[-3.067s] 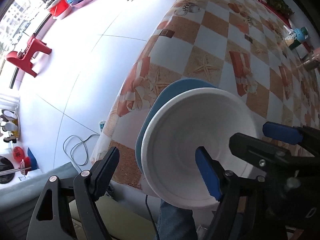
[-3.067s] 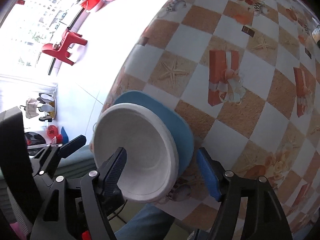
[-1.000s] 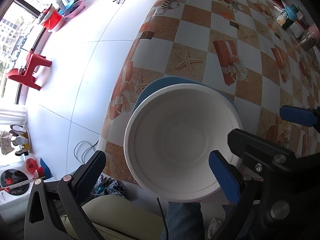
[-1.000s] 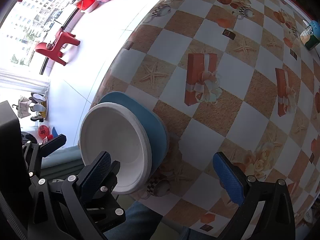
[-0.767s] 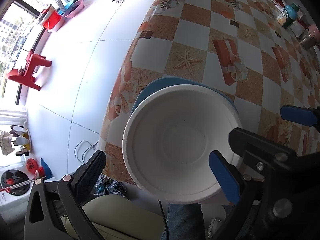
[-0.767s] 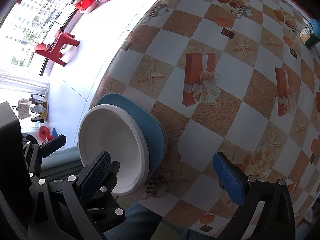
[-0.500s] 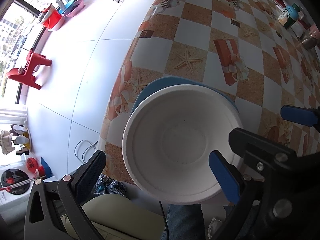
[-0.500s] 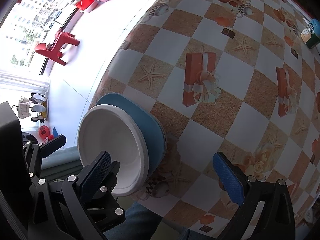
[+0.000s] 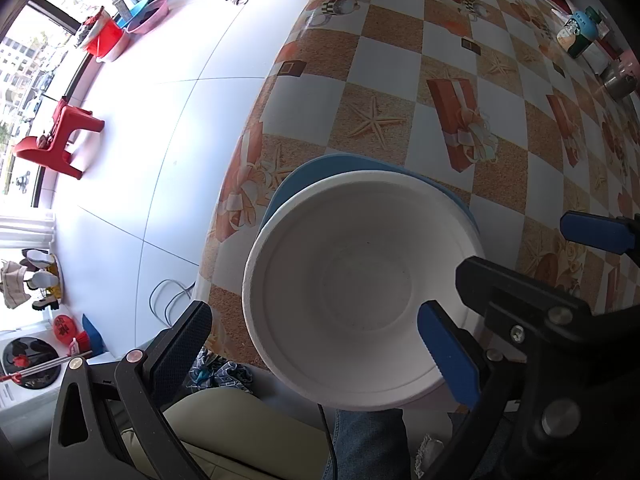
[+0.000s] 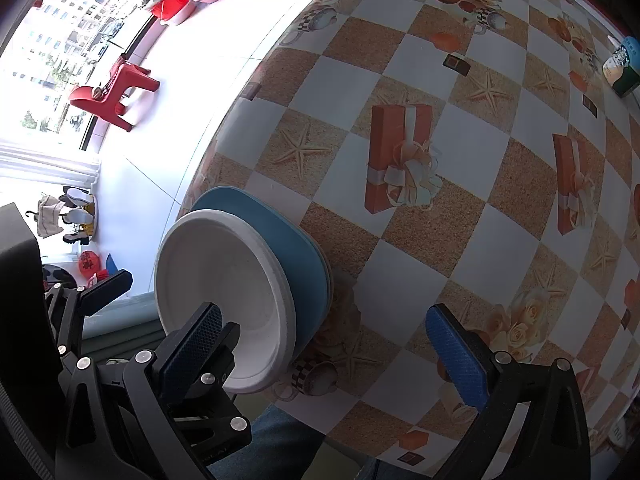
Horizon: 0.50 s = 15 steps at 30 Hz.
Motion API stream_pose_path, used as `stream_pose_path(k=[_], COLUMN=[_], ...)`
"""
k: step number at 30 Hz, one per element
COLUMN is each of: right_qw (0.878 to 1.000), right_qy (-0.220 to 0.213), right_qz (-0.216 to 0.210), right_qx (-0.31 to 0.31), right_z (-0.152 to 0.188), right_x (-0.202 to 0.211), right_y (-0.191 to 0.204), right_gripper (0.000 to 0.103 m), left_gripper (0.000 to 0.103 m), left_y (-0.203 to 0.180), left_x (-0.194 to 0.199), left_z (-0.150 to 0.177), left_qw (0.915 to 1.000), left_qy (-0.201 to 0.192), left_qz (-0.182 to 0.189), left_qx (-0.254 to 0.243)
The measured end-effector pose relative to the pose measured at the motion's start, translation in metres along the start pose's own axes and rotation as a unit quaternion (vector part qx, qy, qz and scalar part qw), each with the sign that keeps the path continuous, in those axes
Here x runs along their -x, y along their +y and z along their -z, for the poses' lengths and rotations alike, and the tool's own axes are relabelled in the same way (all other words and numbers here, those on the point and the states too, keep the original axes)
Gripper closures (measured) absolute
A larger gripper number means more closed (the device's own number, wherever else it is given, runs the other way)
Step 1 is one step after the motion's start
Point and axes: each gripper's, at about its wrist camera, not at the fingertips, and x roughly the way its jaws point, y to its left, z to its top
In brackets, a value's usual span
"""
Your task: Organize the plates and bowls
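A white bowl (image 9: 360,276) sits on a blue plate (image 9: 304,176) at the near edge of the checked table (image 9: 400,60). My left gripper (image 9: 316,340) is open, its jaws wide on either side of the bowl and above it, not touching. My right gripper (image 10: 324,336) is open and empty, just right of the bowl (image 10: 224,280) and plate (image 10: 288,236). The right gripper's blue finger pad (image 9: 592,232) shows at the right edge of the left wrist view.
A green Starbucks cup (image 9: 576,32) and a metal cup (image 9: 618,80) stand at the far right of the table. Beyond the table's left edge is white floor with a red stool (image 9: 56,140) and basins (image 9: 120,32). My leg is below the table edge.
Since 3 s ago both grippers opened wider and drew back from the bowl. Over the last second almost nothing moved.
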Motion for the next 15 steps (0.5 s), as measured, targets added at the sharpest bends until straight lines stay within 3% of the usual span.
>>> stream_pose_path(k=[15], right_qw=[1.000], right_qy=[0.003], right_qz=[-0.002], right_qx=[-0.001], right_z=[-0.0007], right_x=[-0.0007], right_y=[-0.0011], right_gripper=[0.000], left_gripper=[0.000], left_y=[-0.0044], left_x=[-0.0021], left_z=[-0.0022], left_qw=[0.9999], left_qy=[-0.001], left_qz=[-0.008], left_qx=[0.011])
